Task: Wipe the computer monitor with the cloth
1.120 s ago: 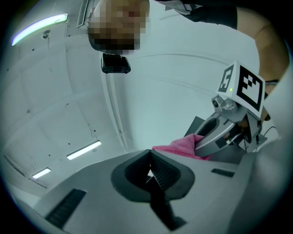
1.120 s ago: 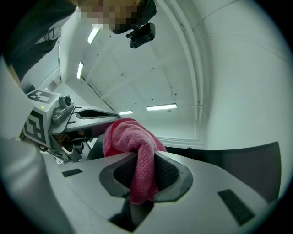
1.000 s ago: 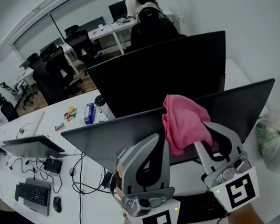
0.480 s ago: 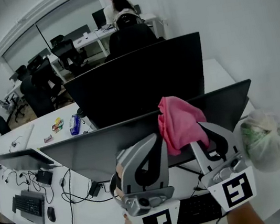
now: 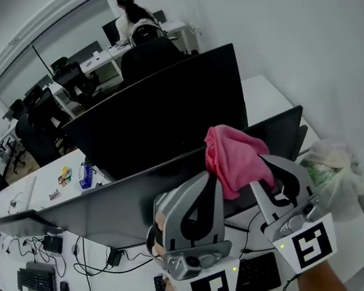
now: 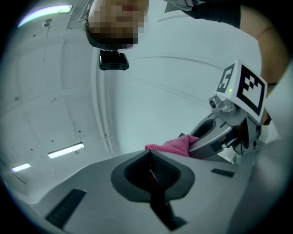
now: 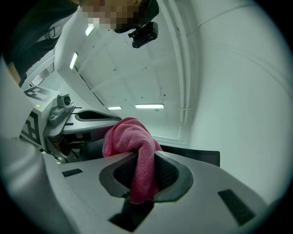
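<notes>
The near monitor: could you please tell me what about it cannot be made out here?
1. Whether the pink cloth, clamped in the right gripper, touches the near monitor: in the head view the cloth covers that spot.
2. Smears on its screen: head view too oblique.
3. Its lower middle: behind the shut left gripper, head view.

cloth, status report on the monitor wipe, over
Grippers: right gripper shut on pink cloth; left gripper jaws together, empty. Cloth up at near monitor top edge, contact unclear. Second monitor close behind.
</notes>
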A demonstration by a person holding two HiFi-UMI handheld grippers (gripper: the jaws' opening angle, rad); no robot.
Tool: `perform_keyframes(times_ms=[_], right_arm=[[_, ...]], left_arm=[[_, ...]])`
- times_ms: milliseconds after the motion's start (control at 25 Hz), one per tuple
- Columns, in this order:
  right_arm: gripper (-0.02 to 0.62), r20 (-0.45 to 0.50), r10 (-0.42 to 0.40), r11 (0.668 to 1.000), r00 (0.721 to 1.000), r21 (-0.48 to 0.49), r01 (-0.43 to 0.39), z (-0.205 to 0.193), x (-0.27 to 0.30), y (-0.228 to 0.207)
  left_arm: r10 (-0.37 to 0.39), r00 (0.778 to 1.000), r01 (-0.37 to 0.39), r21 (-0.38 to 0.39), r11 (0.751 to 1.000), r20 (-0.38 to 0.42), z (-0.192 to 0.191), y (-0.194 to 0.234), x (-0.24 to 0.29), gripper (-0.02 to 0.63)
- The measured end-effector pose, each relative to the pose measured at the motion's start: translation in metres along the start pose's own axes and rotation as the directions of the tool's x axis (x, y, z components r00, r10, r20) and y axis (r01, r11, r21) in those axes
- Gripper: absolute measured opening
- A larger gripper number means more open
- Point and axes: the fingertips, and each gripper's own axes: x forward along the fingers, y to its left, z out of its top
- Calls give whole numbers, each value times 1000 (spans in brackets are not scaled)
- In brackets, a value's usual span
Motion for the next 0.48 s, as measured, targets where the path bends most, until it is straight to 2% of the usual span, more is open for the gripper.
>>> perform_keyframes(times_ms=[480], right_arm=[[80, 3, -69, 997, 998, -20, 69, -5, -13, -41]], left_arm=[[-48, 998, 50, -32, 998, 49, 14, -30, 31, 5]])
